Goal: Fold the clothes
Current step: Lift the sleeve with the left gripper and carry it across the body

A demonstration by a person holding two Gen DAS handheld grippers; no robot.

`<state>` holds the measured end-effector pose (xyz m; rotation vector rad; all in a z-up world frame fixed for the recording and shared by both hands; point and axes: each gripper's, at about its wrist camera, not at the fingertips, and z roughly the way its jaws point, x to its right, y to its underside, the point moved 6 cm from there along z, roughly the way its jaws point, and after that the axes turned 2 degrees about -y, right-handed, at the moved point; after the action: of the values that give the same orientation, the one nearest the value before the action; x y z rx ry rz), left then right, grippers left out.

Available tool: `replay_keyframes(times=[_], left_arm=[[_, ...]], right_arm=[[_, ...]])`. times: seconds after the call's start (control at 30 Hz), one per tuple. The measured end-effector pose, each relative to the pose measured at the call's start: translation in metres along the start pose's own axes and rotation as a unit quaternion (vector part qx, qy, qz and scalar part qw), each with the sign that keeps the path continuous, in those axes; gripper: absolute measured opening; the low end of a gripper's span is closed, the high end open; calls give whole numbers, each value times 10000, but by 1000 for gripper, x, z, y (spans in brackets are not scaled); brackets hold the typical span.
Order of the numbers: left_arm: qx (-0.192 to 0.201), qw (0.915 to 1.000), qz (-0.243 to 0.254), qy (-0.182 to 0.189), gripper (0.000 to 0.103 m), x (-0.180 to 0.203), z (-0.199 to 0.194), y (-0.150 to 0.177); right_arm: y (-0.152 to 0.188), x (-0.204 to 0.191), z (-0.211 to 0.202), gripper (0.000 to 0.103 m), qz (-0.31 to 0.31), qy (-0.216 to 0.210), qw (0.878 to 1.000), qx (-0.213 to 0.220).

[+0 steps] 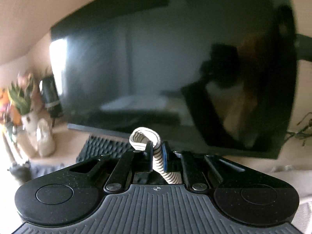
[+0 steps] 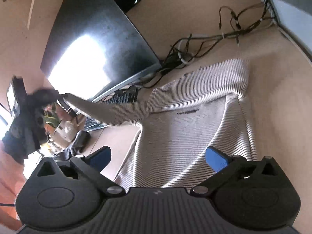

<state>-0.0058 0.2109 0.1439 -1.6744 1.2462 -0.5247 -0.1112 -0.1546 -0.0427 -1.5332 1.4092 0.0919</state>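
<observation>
Left gripper (image 1: pixel 157 157) jaws pinch sleeve (image 1: pixel 145 139), lifted off desk (image 2: pixel 276 101); right gripper (image 2: pixel 159 159) jaws spread over shirt (image 2: pixel 187 128). Risk: sleeve slips w/ thin bite, or snags cables (image 2: pixel 195 52) nr monitor (image 2: pixel 93 44).

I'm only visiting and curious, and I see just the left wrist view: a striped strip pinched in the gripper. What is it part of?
Observer: It is the sleeve of a striped shirt that lies on a table.
Operator: Is the other gripper holding the shirt too?
Observer: No. The right gripper is open and points at the shirt's body.
Operator: What else is near the shirt?
Observer: A tangle of cables lies just beyond it.
</observation>
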Motion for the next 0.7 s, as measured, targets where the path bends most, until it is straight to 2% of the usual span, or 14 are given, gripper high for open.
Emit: replay_keyframes(times=[0.17, 0.33, 0.5, 0.7], left_arm=[[305, 9986, 399, 190, 10, 50, -25, -30], [533, 9951, 610, 565, 10, 99, -46, -50], [725, 9894, 795, 974, 8, 143, -62, -62], [678, 9806, 973, 1560, 8, 197, -65, -62]], right_arm=[[3, 12, 6, 103, 47, -149, 9997, -181], [-2, 25, 5, 103, 95, -184, 9996, -184], [-9, 38, 2, 103, 169, -115, 9997, -138], [-17, 54, -4, 103, 249, 26, 9996, -136]])
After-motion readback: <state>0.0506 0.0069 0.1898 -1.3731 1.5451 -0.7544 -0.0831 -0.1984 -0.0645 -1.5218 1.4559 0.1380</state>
